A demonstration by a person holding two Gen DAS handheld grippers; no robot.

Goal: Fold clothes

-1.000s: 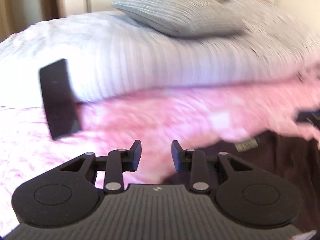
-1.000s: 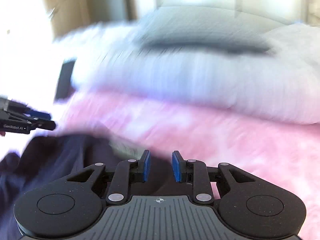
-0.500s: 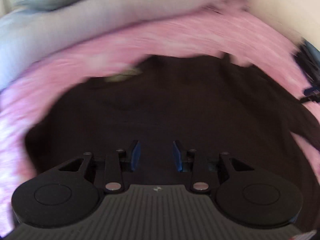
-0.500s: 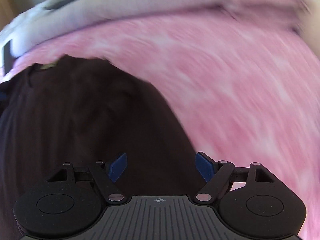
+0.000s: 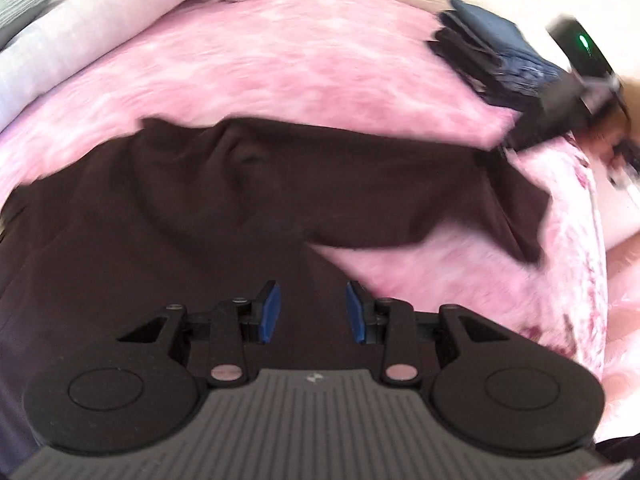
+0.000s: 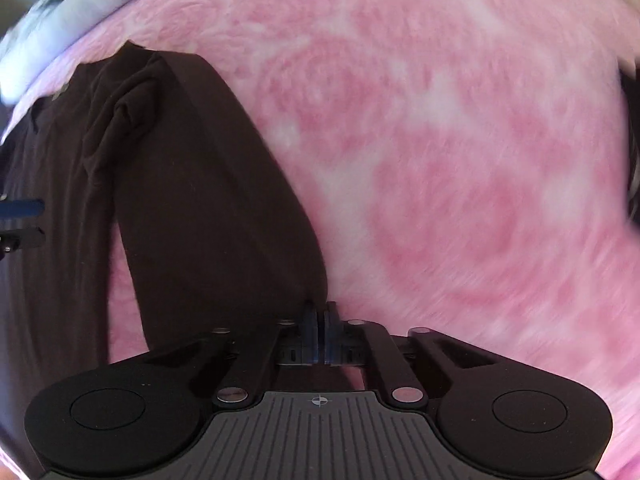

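A dark brown shirt (image 5: pixel 180 220) lies spread on a pink blanket (image 5: pixel 280 60). One sleeve (image 5: pixel 400 192) stretches out to the right. My left gripper (image 5: pixel 313 312) hovers open over the shirt's body near the armpit, blue pads apart, with nothing pinched. In the left wrist view my right gripper (image 5: pixel 506 148) meets the sleeve's end at the right. In the right wrist view the right gripper (image 6: pixel 320 316) is shut on the sleeve (image 6: pixel 208 184) at its cuff end. A blue pad of the left gripper (image 6: pixel 20 208) shows at that view's left edge.
A pale striped duvet (image 5: pixel 60 20) is bunched at the far end of the bed. The pink blanket (image 6: pixel 440 140) spreads wide to the right of the sleeve. A hand (image 5: pixel 616 128) holds the right gripper near the bed's right edge.
The left gripper swung from facing the pillows to pointing down over the shirt, moving right. The right gripper's jaws opened wide over the sleeve, then shut on its end.
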